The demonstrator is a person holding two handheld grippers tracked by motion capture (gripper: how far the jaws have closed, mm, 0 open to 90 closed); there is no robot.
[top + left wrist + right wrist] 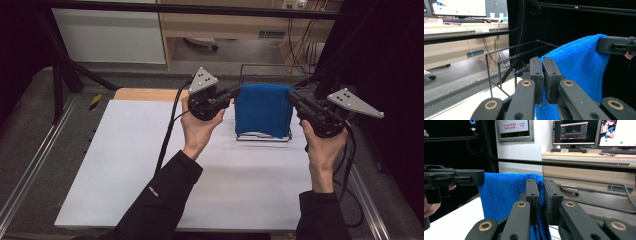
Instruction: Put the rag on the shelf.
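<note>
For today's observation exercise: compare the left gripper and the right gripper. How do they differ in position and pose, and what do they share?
The left gripper pinches the blue towel's left top corner, the right gripper its right one. The left gripper's grey plate stands steeply, the right gripper's grey plate lies flatter. Shared: both have jaws shut on the towel, which hangs over the wire rack.

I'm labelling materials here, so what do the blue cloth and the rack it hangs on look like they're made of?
Blue cloth: looks like microfibre or terry, matte, with a fuzzy looped pile and soft folds where both tongs pinch its top corners. Rack: thin dark wire, probably painted or coated metal, judging by its straight slender rods and bent corners.
</note>
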